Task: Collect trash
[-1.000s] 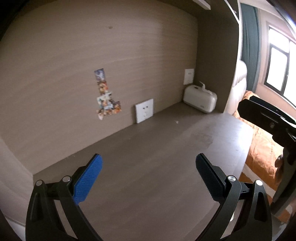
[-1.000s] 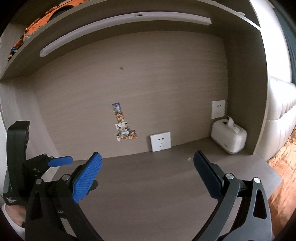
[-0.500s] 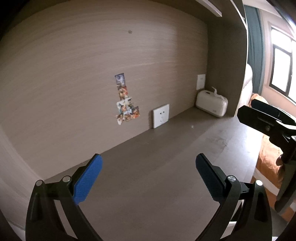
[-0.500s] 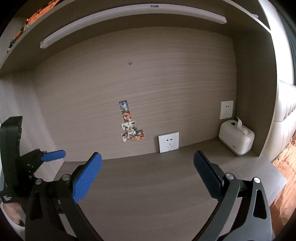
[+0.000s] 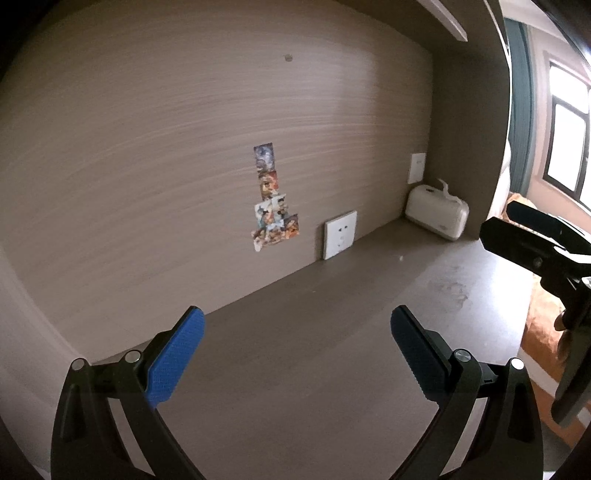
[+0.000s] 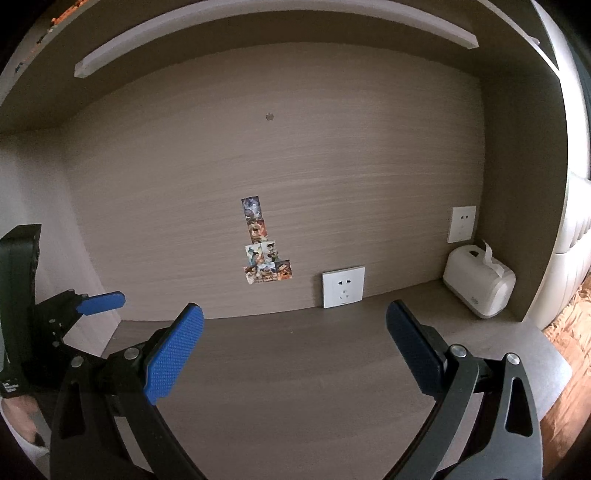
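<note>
My left gripper (image 5: 295,354) is open and empty above the dark brown desk top (image 5: 314,350). My right gripper (image 6: 295,354) is open and empty above the same desk (image 6: 295,369). The right gripper's body shows at the right edge of the left wrist view (image 5: 546,258); the left gripper shows at the left edge of the right wrist view (image 6: 55,317). A tiny pale speck (image 5: 401,258) lies on the desk near the back. No other trash shows.
A white tissue box (image 5: 437,216) (image 6: 478,286) stands in the back right corner. A white wall socket (image 5: 340,234) (image 6: 342,286) and a strip of stickers (image 5: 271,199) (image 6: 264,251) are on the back panel. A shelf (image 6: 258,33) overhangs the desk. An orange bed cover (image 5: 539,332) lies to the right.
Both grippers have drawn back and tilted up a little; the back panel and tissue box look farther off. Both stay open.
</note>
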A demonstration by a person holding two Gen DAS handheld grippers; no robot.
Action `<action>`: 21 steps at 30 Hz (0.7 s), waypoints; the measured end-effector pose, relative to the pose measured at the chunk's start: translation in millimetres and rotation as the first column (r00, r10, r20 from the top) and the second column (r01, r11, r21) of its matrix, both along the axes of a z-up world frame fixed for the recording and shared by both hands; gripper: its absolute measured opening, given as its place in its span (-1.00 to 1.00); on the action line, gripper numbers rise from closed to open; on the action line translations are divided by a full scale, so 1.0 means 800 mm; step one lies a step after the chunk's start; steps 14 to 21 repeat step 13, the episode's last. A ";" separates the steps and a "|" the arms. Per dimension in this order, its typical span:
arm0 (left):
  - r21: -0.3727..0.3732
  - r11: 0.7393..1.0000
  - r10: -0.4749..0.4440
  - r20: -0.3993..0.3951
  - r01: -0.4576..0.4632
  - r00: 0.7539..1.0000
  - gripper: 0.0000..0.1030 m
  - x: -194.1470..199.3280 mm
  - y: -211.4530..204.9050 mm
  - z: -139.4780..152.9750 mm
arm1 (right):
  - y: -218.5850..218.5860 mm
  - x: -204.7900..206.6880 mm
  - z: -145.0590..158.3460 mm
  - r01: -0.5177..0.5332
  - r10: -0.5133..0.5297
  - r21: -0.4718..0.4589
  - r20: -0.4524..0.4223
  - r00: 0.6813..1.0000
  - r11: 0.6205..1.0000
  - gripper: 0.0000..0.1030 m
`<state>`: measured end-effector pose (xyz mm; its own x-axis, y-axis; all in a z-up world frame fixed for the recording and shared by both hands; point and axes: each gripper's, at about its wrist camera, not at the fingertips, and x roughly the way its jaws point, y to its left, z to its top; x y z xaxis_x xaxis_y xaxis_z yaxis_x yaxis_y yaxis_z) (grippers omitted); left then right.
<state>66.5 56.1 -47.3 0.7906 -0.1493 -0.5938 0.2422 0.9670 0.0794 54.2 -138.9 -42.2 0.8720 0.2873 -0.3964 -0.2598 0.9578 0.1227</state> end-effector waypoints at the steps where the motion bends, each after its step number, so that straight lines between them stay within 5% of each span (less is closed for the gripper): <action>1: -0.002 1.000 0.001 -0.004 -0.001 1.000 0.91 0.003 0.003 -0.001 | 0.003 0.004 0.000 0.001 -0.001 -0.003 -0.001 1.000 1.000 0.91; 21: -0.037 0.999 -0.041 -0.069 0.039 0.997 0.91 0.038 0.023 -0.017 | 0.032 0.034 -0.005 0.012 -0.013 -0.048 -0.017 1.000 0.999 0.91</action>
